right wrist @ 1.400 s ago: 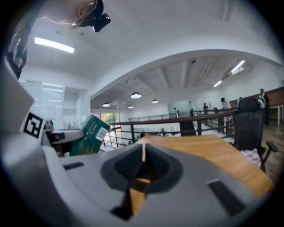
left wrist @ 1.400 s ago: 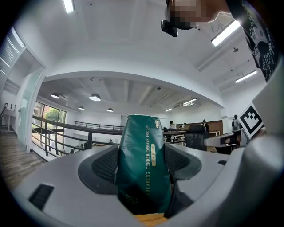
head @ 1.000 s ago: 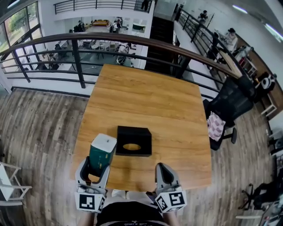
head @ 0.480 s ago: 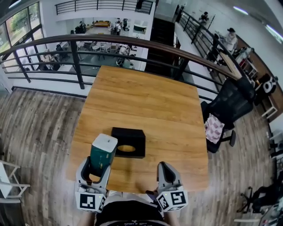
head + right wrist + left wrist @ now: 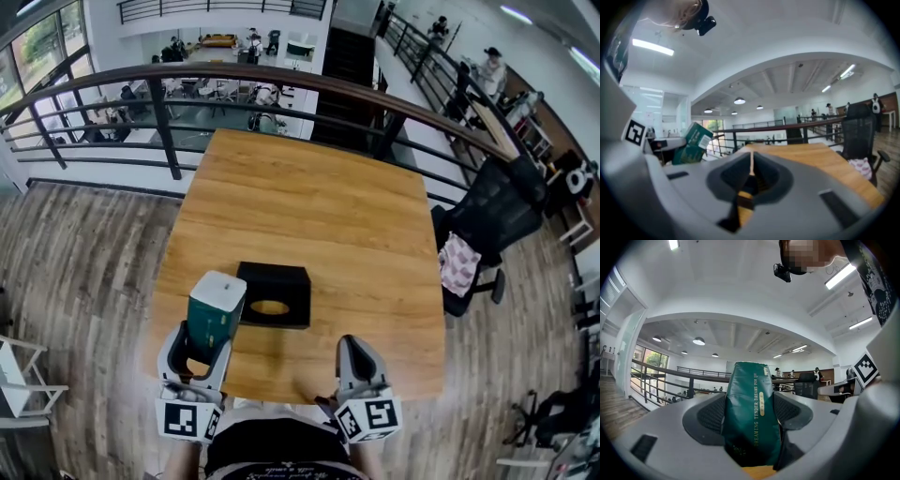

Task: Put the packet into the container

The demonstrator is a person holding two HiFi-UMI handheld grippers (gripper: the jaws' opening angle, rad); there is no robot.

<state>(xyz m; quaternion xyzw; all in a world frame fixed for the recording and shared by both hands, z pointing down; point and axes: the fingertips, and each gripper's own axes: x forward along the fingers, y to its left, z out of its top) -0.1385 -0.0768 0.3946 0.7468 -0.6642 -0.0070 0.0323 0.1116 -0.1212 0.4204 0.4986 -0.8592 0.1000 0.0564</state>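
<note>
Head view: the left gripper (image 5: 201, 349) is at the 7 o'clock part of the frame, over the near edge of the wooden table (image 5: 309, 206). Its jaws are clamped on a dark green packet (image 5: 216, 311). The packet stands upright between the jaws, with its pale top end toward the camera. The black container (image 5: 292, 279) rests on the table at about 2 o'clock from the packet. The packet's upper end appears just beside the container's left wall; whether the two touch cannot be determined. The container is a rectangular black box with an oval opening in its top face. The right gripper (image 5: 355, 360) is at the 5 o'clock part of the frame, also at the near table edge, well apart from the container. Left gripper view: both ribbed pads press against the sides of the packet, which fills the gap and carries a vertical line of gold lettering. Right gripper view: the jaws are closed together with nothing between them, and the packet appears at 9 o'clock. A dark railing (image 5: 234, 80) runs past the table's far edge at 12 o'clock. A black office chair (image 5: 502, 211) stands at 3 o'clock.
</note>
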